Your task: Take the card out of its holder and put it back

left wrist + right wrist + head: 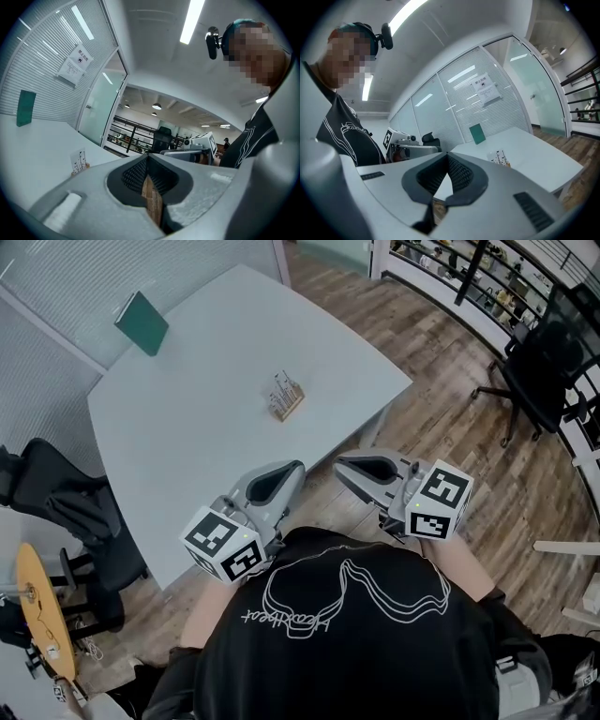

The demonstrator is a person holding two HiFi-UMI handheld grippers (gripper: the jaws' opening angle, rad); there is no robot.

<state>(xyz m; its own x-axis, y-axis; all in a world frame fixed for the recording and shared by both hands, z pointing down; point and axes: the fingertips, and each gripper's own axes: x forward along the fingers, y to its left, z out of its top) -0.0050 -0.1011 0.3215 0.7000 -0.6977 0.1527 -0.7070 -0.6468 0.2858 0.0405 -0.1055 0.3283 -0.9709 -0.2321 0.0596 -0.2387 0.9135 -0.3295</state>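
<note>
Oddly little of the person's hands shows from above: both are hidden under the chest and the marker cubes, so only the grey jaws stick out over the near edge of the table [169, 427]. The left gripper [292, 468] is clenched on nothing, its tips meeting with only wooden floor showing through the slit behind them. The right gripper [345, 465] is likewise closed and empty. The card [283, 390] stands upright in its wooden holder [288, 409] near the middle of the table, well apart from both grippers. From the head view the card is a thin sliver. The left gripper view shows its face [79, 161] and the right gripper view does too [498, 157]: white with small dark marks, too small to read. A green board [142, 322] leans at the far edge against the glass wall. Only the gripper views show the notice [485, 89] stuck to that wall, its print illegible. The black shirt [347, 634] carries a white line drawing and a script word I cannot make out.
</note>
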